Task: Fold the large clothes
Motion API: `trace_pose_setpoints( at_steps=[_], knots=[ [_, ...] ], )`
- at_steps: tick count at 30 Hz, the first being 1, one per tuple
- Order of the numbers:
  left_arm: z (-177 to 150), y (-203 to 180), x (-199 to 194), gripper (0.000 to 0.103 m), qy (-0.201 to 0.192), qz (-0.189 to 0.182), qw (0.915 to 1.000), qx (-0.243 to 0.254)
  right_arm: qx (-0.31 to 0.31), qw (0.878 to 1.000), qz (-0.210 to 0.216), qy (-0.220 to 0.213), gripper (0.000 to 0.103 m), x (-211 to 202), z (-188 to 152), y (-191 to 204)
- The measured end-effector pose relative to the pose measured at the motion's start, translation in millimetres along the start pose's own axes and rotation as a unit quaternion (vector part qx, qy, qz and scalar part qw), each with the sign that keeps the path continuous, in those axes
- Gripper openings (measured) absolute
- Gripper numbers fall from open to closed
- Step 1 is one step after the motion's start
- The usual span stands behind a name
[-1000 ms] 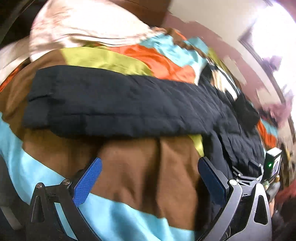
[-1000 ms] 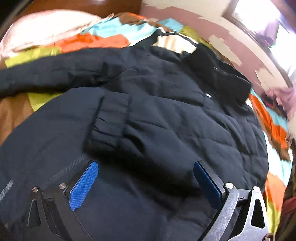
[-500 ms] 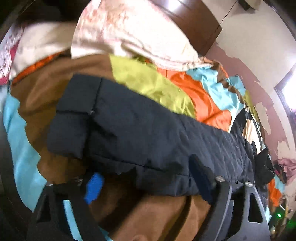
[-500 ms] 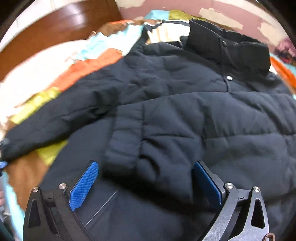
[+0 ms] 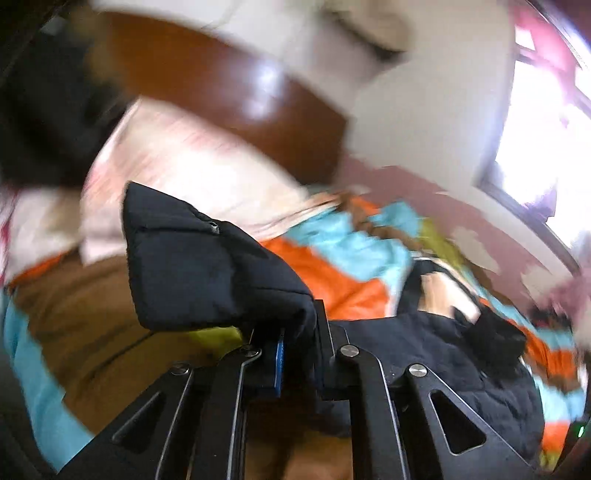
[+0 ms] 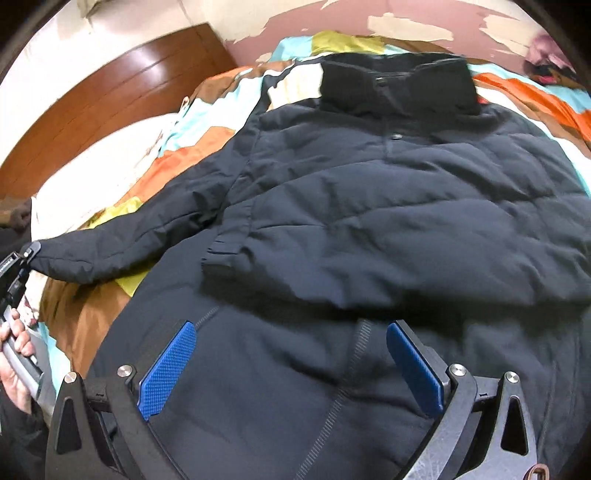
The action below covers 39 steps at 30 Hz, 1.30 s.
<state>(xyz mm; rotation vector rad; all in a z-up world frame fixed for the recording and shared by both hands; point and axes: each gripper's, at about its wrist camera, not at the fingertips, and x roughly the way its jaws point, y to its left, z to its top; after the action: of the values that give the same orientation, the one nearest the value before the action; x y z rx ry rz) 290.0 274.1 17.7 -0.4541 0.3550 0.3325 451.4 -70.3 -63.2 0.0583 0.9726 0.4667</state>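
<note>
A large black padded jacket (image 6: 388, 206) lies front up on a bed with a colourful patchwork cover (image 6: 177, 162). Its right sleeve is folded across the chest, cuff (image 6: 225, 247) near the middle. Its other sleeve (image 6: 122, 243) stretches out to the left. My left gripper (image 5: 299, 343) is shut on that sleeve's cuff (image 5: 207, 266) and holds it raised above the cover; it also shows at the left edge of the right wrist view (image 6: 18, 266). My right gripper (image 6: 291, 354) is open and empty, over the jacket's lower front by the zip.
A wooden headboard (image 6: 96, 103) and a pale pillow (image 6: 96, 173) lie at the left end of the bed. A peeling pink wall (image 6: 332, 18) runs behind it. A bright window (image 5: 546, 122) is at the right. Pink clothing (image 6: 550, 62) lies at the far right.
My left gripper has closed on the outstretched sleeve's cuff and lifted it off the cover. My right gripper stayed open and drew back toward the jacket's hem.
</note>
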Motion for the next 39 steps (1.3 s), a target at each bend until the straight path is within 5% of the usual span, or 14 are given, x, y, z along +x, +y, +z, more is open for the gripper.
trace_pose_setpoints(
  at_steps=[4, 9, 19, 24, 31, 35, 39],
  knots=[
    [-3.6, -62.0, -13.9, 0.008, -0.032, -0.062, 0.9929, 0.096, 0.014, 1.0, -0.002, -0.019, 0.103, -20.1, -5.3, -22.1],
    [-22.3, -141.9, -31.5, 0.008, -0.027, -0.144, 0.9723, 0.182, 0.024, 0.999, -0.014, -0.044, 0.103, -41.0, -10.8, -50.3],
    [-95.2, -274.9, -9.8, 0.007, 0.075, -0.248, 0.9332, 0.249, 0.057, 0.993, -0.045, -0.088, 0.103, -90.7, -40.1, -124.8],
    [-148.9, -319.6, -5.2, 0.007, 0.143, -0.275, 0.9056, 0.289, 0.096, 0.99, -0.044, -0.093, 0.103, -104.6, -62.6, -170.3],
    [-227.5, -350.0, -2.8, 0.007, 0.23, -0.264, 0.8489, 0.396, 0.2, 0.966, 0.091, -0.139, 0.103, -118.4, -76.7, -214.6],
    [-250.5, -347.6, -1.2, 0.007, 0.255, -0.243, 0.8356, 0.421, 0.26, 0.94, 0.161, -0.15, 0.103, -119.9, -77.9, -230.7],
    [-258.2, -344.8, 8.5, 0.013, 0.289, -0.235, 0.8312, 0.412, 0.284, 0.932, 0.166, -0.149, 0.103, -121.1, -75.3, -232.3]
  ],
)
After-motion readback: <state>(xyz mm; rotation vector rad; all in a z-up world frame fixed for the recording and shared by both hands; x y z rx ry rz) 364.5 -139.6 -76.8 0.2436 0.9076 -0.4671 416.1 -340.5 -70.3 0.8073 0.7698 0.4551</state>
